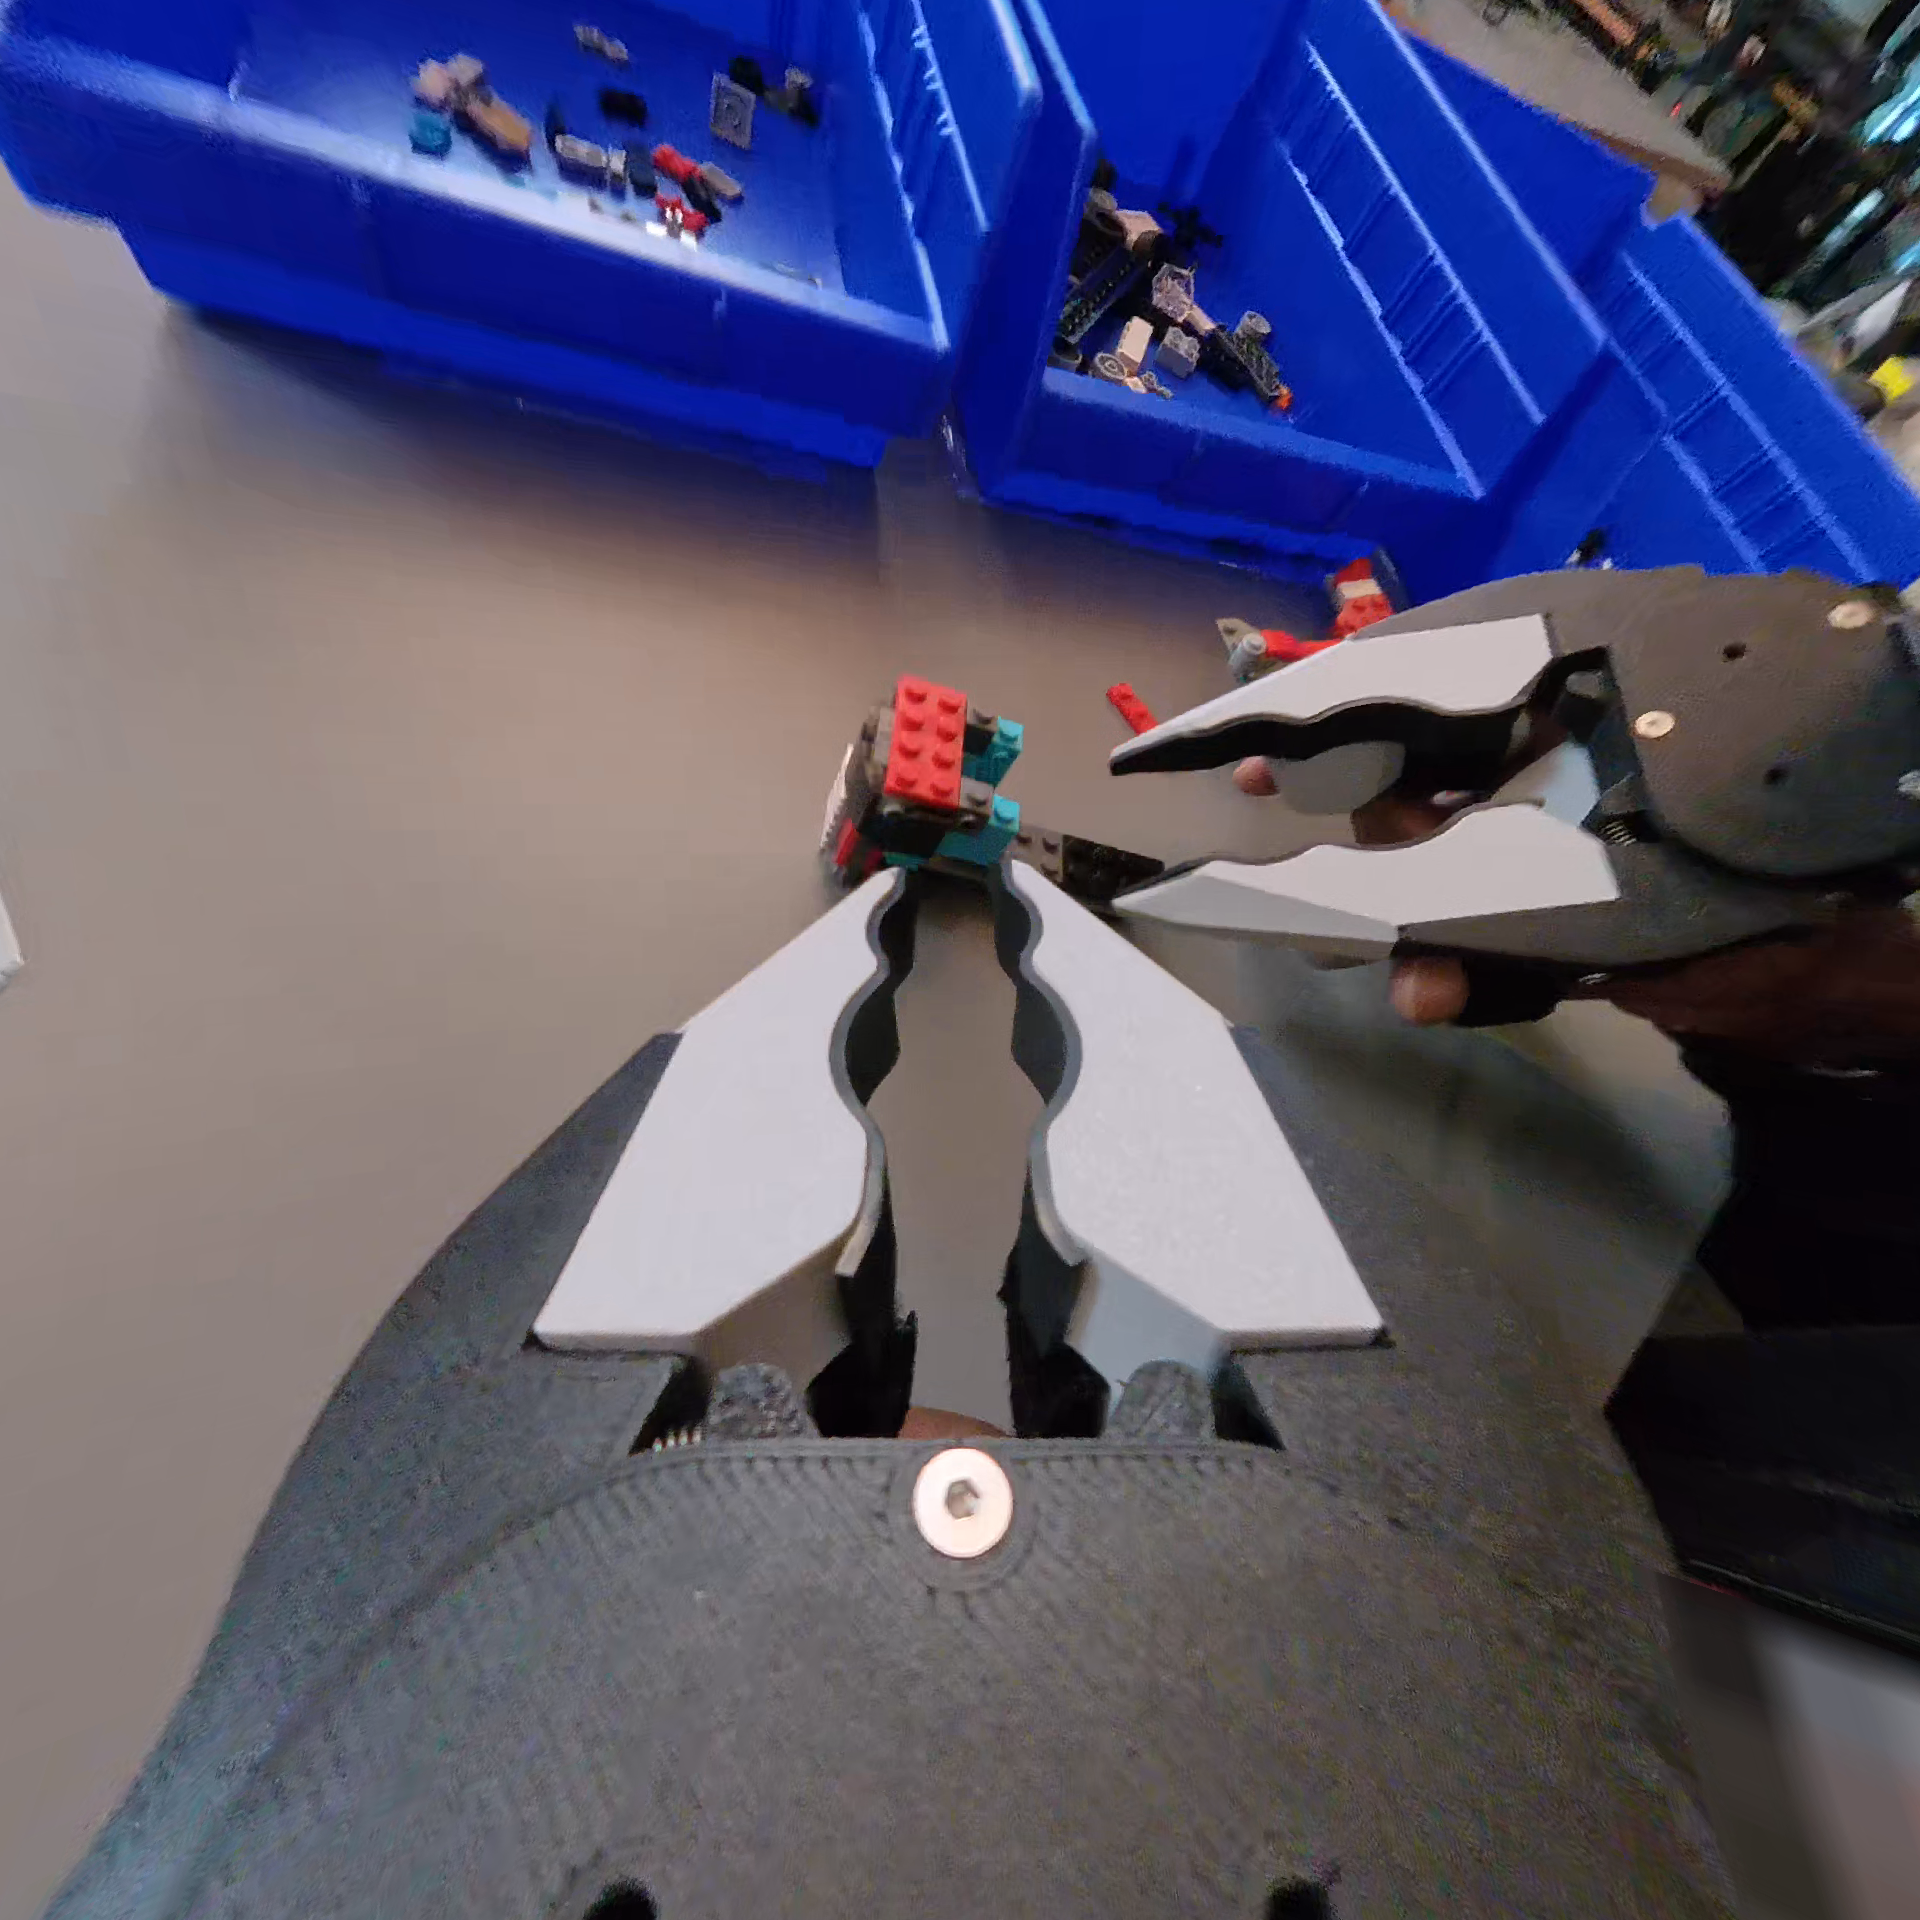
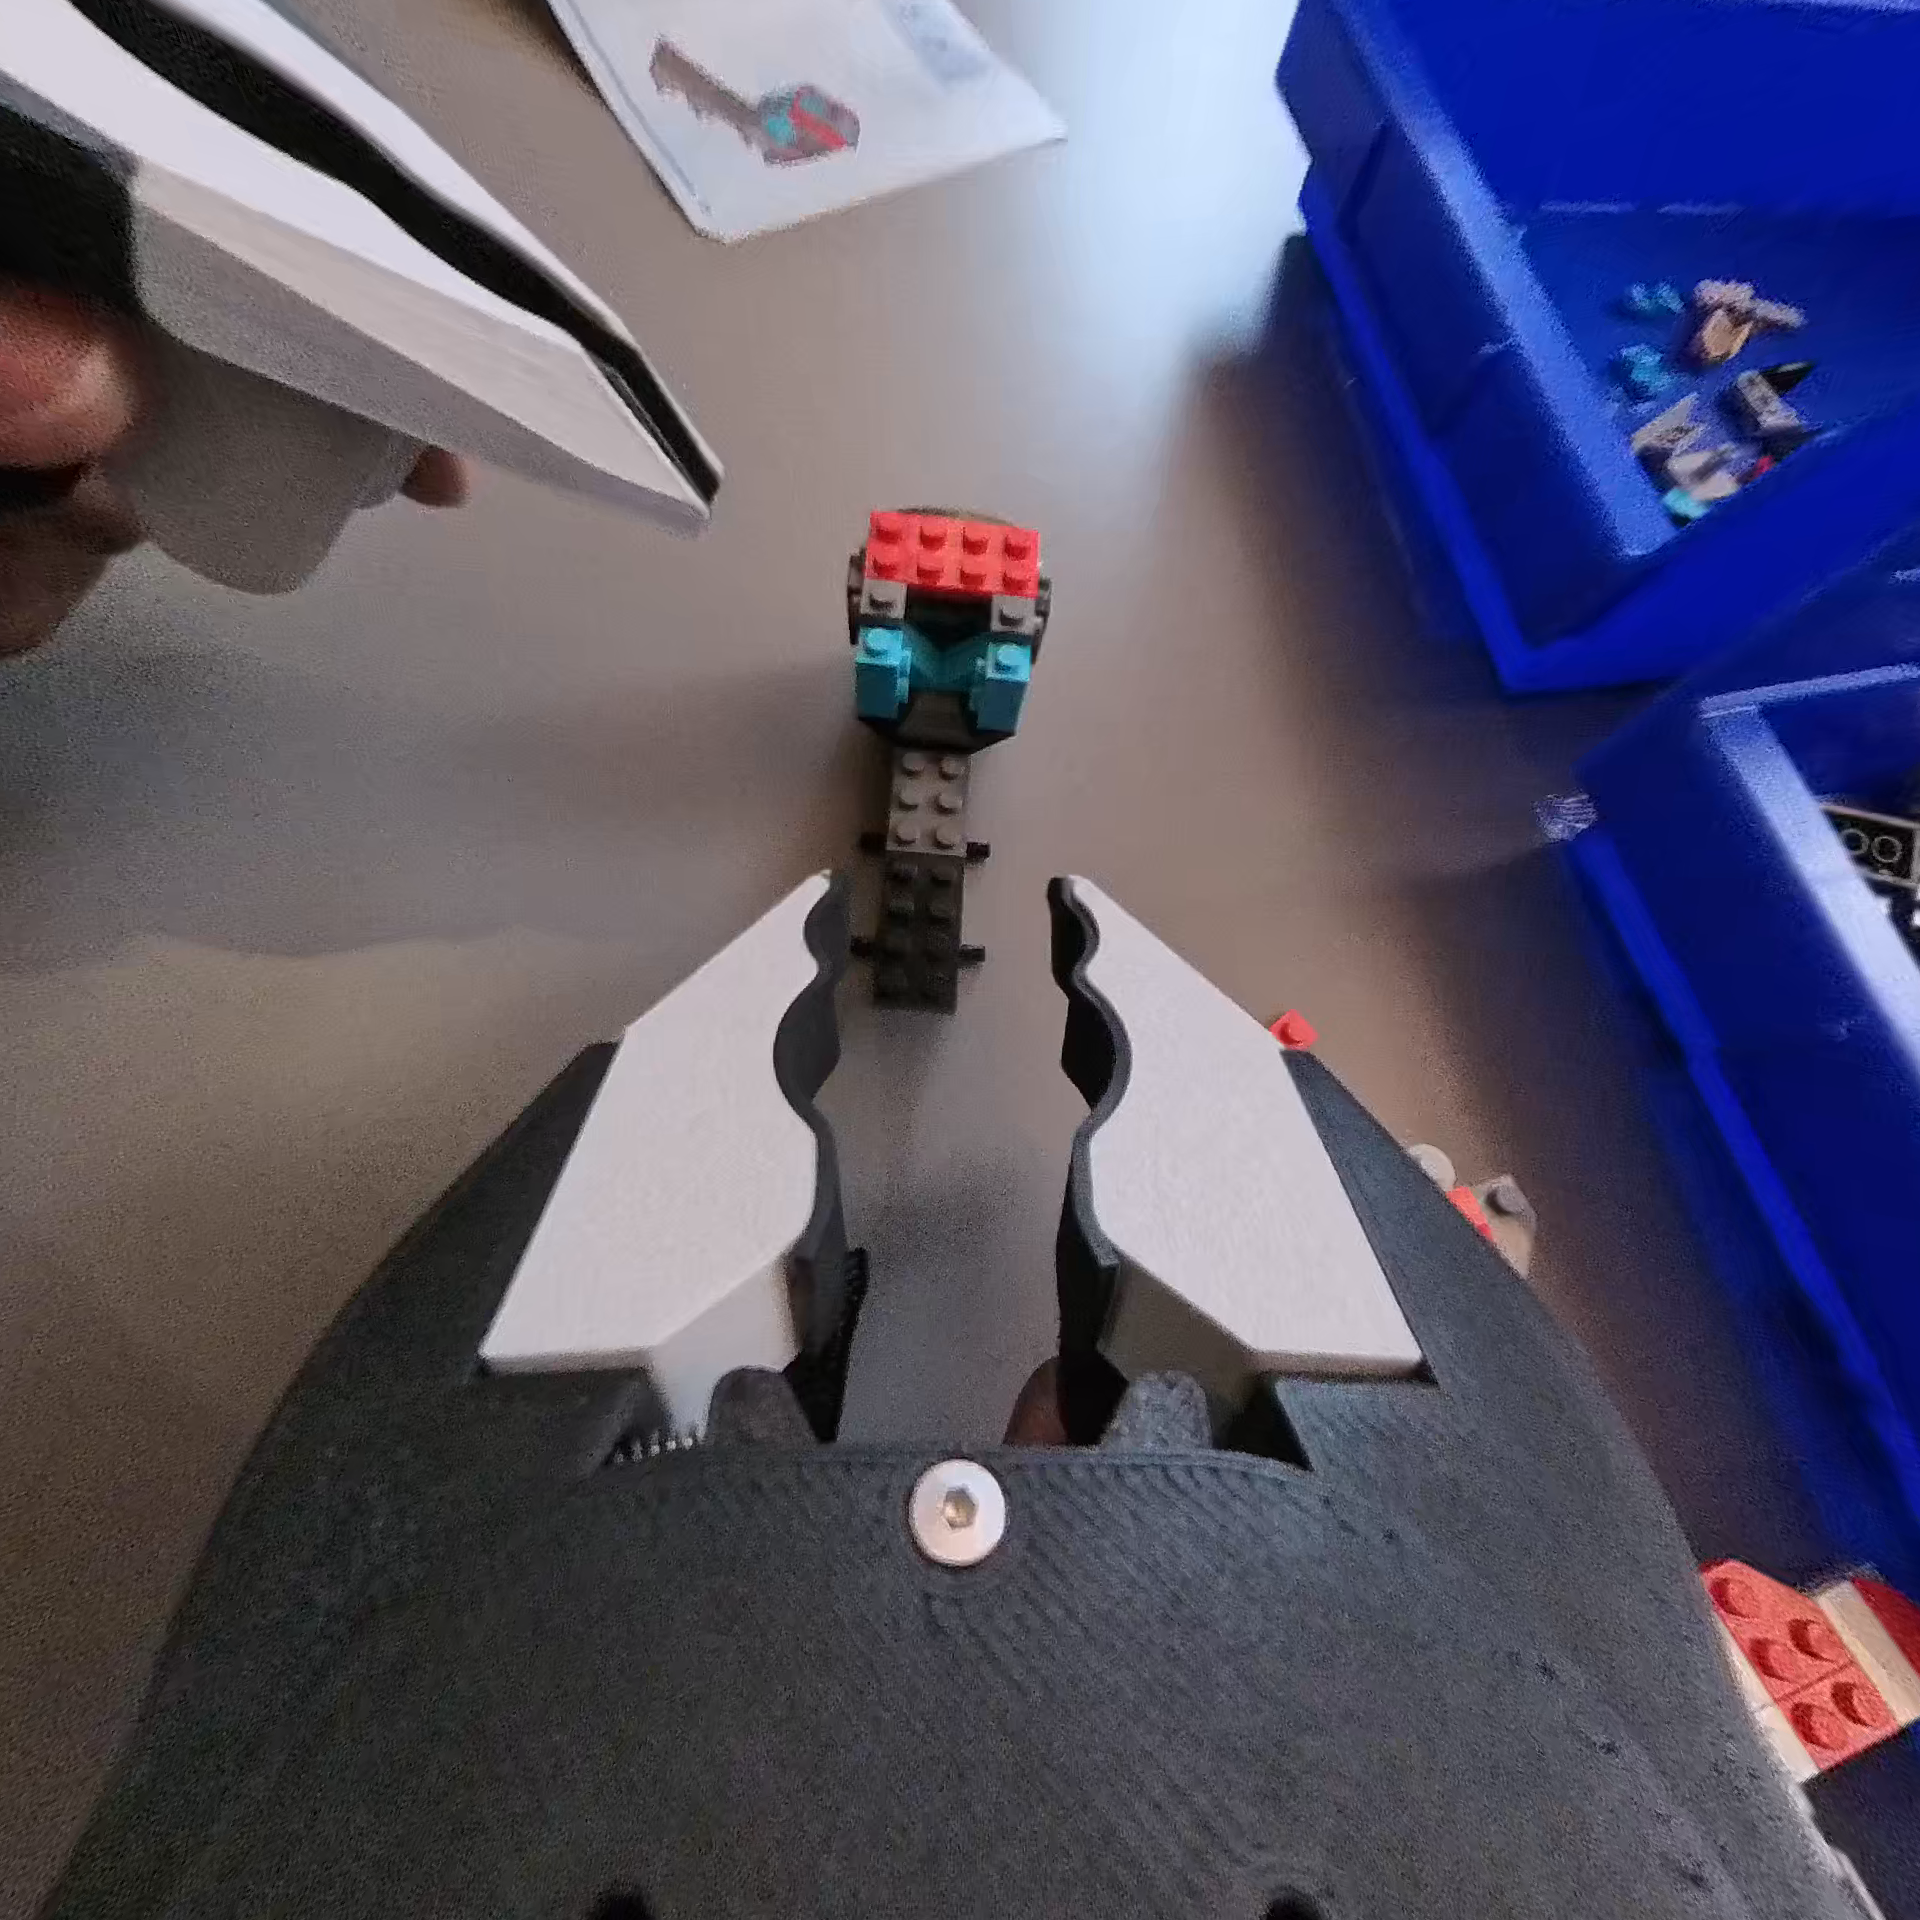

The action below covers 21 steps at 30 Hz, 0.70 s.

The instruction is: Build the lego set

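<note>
- Grey table (image 1: 416, 831), blue bins (image 1: 623, 301) of loose parts along the far edge, more bins (image 2: 1558, 436) to the right in the right wrist view. Instruction sheet (image 2: 810, 114) lies on the table beyond the model.
- Model (image 1: 935, 790) sits on the table, well short of the bins: red plate on top, teal bricks below it, dark studded tail (image 2: 920, 883) sticking out toward the right gripper.
- Loose red pieces (image 1: 1340, 623) on the table near the bins; a red and tan block (image 2: 1808, 1662) beside the right gripper body.
- Step in hand, my read: get the model braced from both ends before pressing on the next part.
- Doing it well: right side should close on the tail's long edges, not the small side pegs, and low enough not to lever it up. Left should hold the body at the teal bricks, so the press load goes into the table rather than tipping the model.
- Left gripper (image 1: 951, 883): jaws part open, a narrow gap, tips right at the teal end of the model. They may be touching it; can't tell if there's real grip, looks more like bracing than pinching.
- Right gripper (image 2: 940, 894): jaws spread, straddling the tail, clear gap on the right side, left tip just beside it. Holding nothing.
- Risk: the tail is a thin lever, so a skewed squeeze could pop it off the body.
</note>
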Available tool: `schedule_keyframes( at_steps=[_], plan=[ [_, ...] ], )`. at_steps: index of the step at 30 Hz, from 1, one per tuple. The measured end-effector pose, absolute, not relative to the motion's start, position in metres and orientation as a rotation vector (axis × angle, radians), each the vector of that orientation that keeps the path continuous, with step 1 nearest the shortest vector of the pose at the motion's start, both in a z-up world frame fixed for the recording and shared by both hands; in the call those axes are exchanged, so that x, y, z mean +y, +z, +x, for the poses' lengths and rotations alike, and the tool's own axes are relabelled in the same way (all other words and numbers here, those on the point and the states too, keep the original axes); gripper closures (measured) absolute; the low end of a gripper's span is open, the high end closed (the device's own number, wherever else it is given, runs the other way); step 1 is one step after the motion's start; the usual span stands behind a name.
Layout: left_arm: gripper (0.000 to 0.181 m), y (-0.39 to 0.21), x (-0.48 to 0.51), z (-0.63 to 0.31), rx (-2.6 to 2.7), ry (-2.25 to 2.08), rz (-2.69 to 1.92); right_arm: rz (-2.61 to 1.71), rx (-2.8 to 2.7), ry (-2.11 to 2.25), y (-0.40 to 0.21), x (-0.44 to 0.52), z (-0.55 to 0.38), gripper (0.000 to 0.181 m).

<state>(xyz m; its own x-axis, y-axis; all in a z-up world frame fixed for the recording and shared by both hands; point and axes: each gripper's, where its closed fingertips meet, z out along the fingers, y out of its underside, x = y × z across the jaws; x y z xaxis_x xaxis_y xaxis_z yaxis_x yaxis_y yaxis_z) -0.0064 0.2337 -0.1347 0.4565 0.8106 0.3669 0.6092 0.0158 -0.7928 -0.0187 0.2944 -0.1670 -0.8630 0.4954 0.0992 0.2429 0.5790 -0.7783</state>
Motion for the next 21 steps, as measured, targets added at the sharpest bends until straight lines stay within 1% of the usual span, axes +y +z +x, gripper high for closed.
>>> schedule_keyframes(
  at_steps=[2,6,7,12,14,16,18,20,21],
  plan=[
    [0.165,-0.139,0.234,-0.003,-1.277,0.174,-1.643,-0.606,-2.534,1.116,-0.173,0.292,-0.019,0.144],
    [0.163,-0.145,0.238,0.004,-1.347,0.019,-1.55,-0.608,-2.567,1.033,-0.18,0.288,-0.02,0.162],
    [0.163,-0.146,0.24,0.007,-1.363,-0.03,-1.518,-0.609,-2.573,1.016,-0.182,0.287,-0.02,0.164],
    [0.16,-0.149,0.248,0.016,-1.426,-0.238,-1.361,-0.645,-2.603,0.947,-0.186,0.283,-0.023,0.163],
    [0.159,-0.149,0.248,0.018,-1.436,-0.284,-1.312,-0.654,-2.59,0.939,-0.184,0.282,-0.025,0.156],
    [0.158,-0.148,0.247,0.019,-1.439,-0.305,-1.285,-0.656,-2.591,0.943,-0.183,0.281,-0.025,0.154],
    [0.157,-0.148,0.246,0.02,-1.436,-0.311,-1.275,-0.66,-2.615,0.926,-0.185,0.28,-0.023,0.154],
    [0.157,-0.147,0.244,0.02,-1.434,-0.318,-1.266,-0.675,-2.623,0.936,-0.186,0.278,-0.023,0.163],
    [0.157,-0.147,0.244,0.019,-1.433,-0.326,-1.258,-0.69,-2.625,0.944,-0.186,0.278,-0.023,0.164]
  ],
)
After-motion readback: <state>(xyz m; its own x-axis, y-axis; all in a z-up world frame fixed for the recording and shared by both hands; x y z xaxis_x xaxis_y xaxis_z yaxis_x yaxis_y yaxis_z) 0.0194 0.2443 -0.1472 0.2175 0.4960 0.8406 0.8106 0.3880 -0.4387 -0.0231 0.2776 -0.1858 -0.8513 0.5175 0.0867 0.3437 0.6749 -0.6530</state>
